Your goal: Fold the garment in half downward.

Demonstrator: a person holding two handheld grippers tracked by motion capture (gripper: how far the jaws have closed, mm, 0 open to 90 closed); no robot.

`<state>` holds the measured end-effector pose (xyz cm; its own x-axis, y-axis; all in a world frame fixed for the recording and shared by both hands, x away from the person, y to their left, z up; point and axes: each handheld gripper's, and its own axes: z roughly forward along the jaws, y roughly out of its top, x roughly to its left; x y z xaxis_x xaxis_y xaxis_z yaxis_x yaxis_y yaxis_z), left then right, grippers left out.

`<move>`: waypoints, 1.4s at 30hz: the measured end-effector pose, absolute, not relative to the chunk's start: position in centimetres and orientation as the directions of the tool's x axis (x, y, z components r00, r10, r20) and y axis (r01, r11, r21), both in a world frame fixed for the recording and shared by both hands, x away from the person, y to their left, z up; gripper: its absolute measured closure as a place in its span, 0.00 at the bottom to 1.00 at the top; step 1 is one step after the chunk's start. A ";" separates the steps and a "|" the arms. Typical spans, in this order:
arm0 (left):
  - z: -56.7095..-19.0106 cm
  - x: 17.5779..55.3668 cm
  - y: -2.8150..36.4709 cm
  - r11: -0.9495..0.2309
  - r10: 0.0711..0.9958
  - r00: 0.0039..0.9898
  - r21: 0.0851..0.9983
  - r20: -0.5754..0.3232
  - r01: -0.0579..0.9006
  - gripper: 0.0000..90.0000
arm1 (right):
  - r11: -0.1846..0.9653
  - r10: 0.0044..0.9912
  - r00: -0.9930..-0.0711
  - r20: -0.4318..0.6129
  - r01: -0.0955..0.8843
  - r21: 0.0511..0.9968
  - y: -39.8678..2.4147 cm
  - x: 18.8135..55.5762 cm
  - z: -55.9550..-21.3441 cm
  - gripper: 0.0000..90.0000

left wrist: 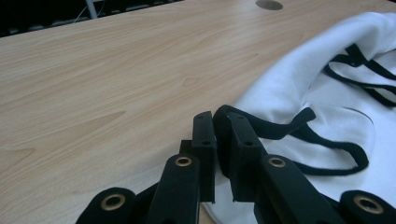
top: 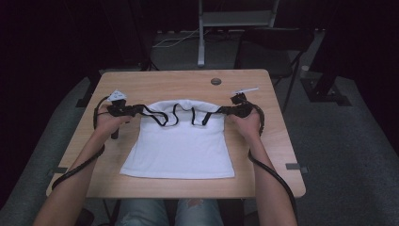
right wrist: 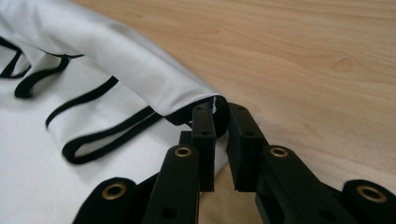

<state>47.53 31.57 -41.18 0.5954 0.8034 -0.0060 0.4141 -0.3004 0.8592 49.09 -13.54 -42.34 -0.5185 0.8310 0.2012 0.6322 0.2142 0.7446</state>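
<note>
The place looked like a lab or recording room rather than a home. A plain wooden desk (top: 141,84) with a round cable hole (top: 216,81) stood on grey carpet (top: 339,141), and tape marks (top: 296,166) lay on the carpet by its corners. Beyond it the room was dark, with black drapes or walls. A metal stand (top: 201,33) rose behind the desk, a white cable (top: 174,40) ran across the floor at its foot, and a dark chair (top: 277,52) stood to one side. A black frame base (top: 324,89) sat at the right.
</note>
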 end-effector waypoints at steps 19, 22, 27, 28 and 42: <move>-39.5 43.9 31.8 -0.409 0.744 0.652 0.869 0.142 0.278 0.92 | 0.378 0.749 -0.661 0.037 0.473 0.796 -12.6 43.5 -39.4 0.92; -39.5 43.2 31.8 -0.428 0.731 0.662 0.865 0.163 0.260 0.92 | 0.393 0.741 -0.671 0.027 0.465 0.793 -12.6 43.1 -39.4 0.92; -39.3 42.1 31.9 -0.452 0.709 0.679 0.861 0.189 0.232 0.92 | 0.406 0.731 -0.682 0.024 0.463 0.788 -12.7 42.4 -39.7 0.92; -39.3 42.1 31.9 -0.452 0.709 0.679 0.861 0.189 0.232 0.92 | 0.406 0.730 -0.683 0.027 0.465 0.787 -12.7 42.2 -39.8 0.92; -39.4 40.7 32.3 -0.468 0.696 0.688 0.856 0.202 0.222 0.92 | 0.420 0.710 -0.704 0.013 0.437 0.796 -12.5 40.8 -39.5 0.92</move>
